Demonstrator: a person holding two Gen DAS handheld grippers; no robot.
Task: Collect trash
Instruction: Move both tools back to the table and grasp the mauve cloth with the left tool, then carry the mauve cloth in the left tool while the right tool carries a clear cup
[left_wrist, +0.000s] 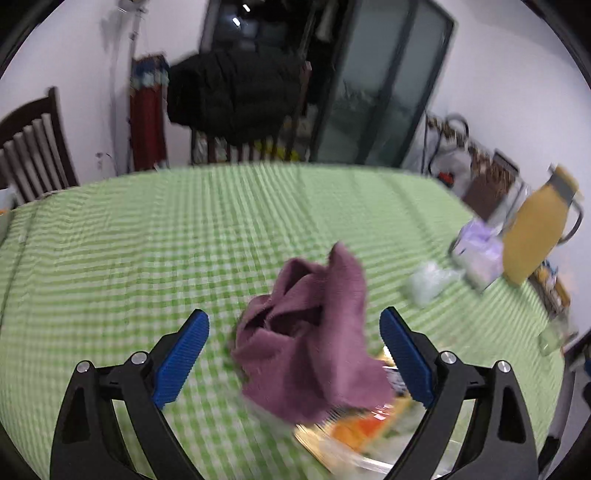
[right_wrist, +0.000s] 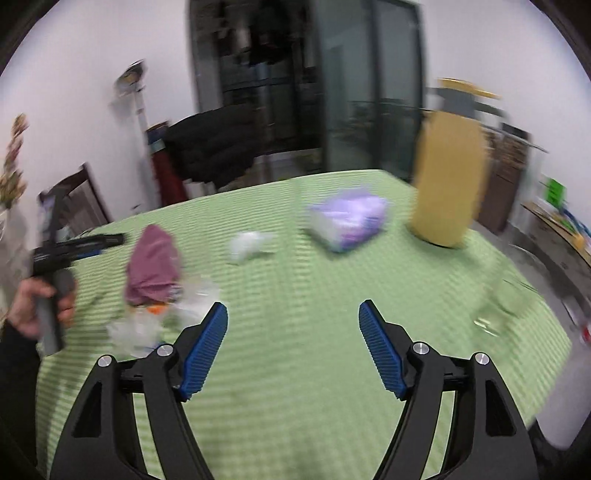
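A crumpled purple cloth (left_wrist: 306, 332) lies on the green checked table (left_wrist: 147, 240), partly over a clear plastic wrapper with orange print (left_wrist: 354, 432). My left gripper (left_wrist: 293, 314) is open, its blue pads on either side of the cloth and apart from it. A crumpled white tissue (left_wrist: 424, 282) lies further right. In the right wrist view, the cloth (right_wrist: 153, 266) and wrapper (right_wrist: 147, 325) sit at the left and the tissue (right_wrist: 247, 243) in the middle. My right gripper (right_wrist: 292, 305) is open over bare tablecloth (right_wrist: 295, 369). A hand (right_wrist: 40, 306) holds the left gripper (right_wrist: 110, 242).
A purple tissue pack (right_wrist: 349, 218) and a tall yellow jug (right_wrist: 447, 177) stand at the table's far right. A clear glass (right_wrist: 495, 317) stands near the right edge. Wooden chairs (left_wrist: 33, 147), one draped with a black jacket (left_wrist: 236, 96), stand behind the table.
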